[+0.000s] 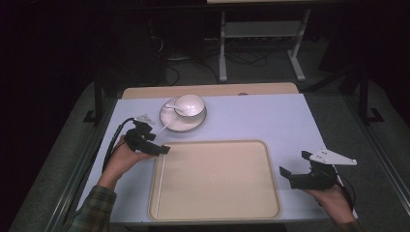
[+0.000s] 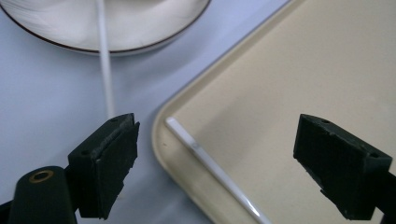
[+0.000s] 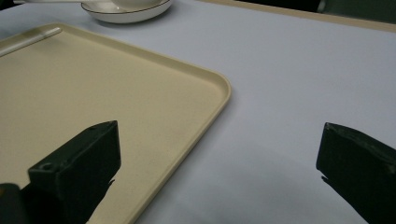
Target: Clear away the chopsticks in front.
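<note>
Lying along the left inner edge of the beige tray (image 1: 270, 193), a thin white chopstick (image 1: 160, 180) is looking straight and glossy. Both the left gripper (image 1: 163, 149) and right gripper (image 1: 293, 163) are holding their jaws apart, gripping nothing.

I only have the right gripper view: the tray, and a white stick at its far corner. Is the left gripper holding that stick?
Observer: No. The left gripper is open above the far left corner of the tray. The white stick lies loose inside the tray, along its left rim.
Operator: Any second stick?
Observer: Yes, another white stick lies across the rim of the saucer, its near end out over the table, outside the tray.
Operator: What's on the saucer?
Observer: A white cup with a spoon beside it.
</note>
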`<control>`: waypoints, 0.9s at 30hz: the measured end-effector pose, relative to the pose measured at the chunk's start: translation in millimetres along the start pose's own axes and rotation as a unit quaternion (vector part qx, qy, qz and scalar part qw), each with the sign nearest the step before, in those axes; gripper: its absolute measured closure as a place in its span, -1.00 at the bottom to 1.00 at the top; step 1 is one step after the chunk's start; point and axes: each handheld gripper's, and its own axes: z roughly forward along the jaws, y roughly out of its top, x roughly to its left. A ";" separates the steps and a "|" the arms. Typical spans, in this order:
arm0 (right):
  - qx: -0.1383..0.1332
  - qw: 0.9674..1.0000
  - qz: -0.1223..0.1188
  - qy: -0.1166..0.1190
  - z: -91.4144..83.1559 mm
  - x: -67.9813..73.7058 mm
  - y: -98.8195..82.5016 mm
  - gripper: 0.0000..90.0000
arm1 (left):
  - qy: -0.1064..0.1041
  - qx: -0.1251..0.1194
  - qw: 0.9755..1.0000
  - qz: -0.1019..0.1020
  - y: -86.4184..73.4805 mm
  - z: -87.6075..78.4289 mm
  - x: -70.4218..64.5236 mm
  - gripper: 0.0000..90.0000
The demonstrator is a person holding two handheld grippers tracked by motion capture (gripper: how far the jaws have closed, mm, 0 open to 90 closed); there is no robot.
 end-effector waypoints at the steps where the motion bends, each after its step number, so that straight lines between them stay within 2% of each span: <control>1: -0.002 1.000 0.001 0.000 -0.2 -0.3 0.3 -1.00 | 0.002 0.003 1.000 0.002 1.7 -0.5 1.9 -0.71; 7: -0.001 1.000 0.002 0.000 -0.4 -0.8 0.0 -1.00 | 0.019 0.004 1.000 0.001 14.0 -4.5 15.3 -0.66; 12: -0.003 1.000 0.005 0.000 0.1 -1.9 0.4 -1.00 | 0.039 0.015 0.999 0.002 25.9 -3.0 28.0 -0.47; 19: -0.003 1.000 0.005 0.001 -0.2 -1.8 0.3 -1.00 | 0.044 0.041 0.998 -0.011 34.4 12.6 45.6 -0.15; 24: -0.005 1.000 0.006 0.001 -0.3 -2.2 0.3 -1.00 | 0.037 0.055 0.998 -0.018 37.6 26.9 52.1 0.04; 27: -0.005 1.000 0.006 0.001 -0.4 -2.2 0.4 -1.00 | 0.045 0.070 0.996 -0.013 39.5 34.3 54.3 0.14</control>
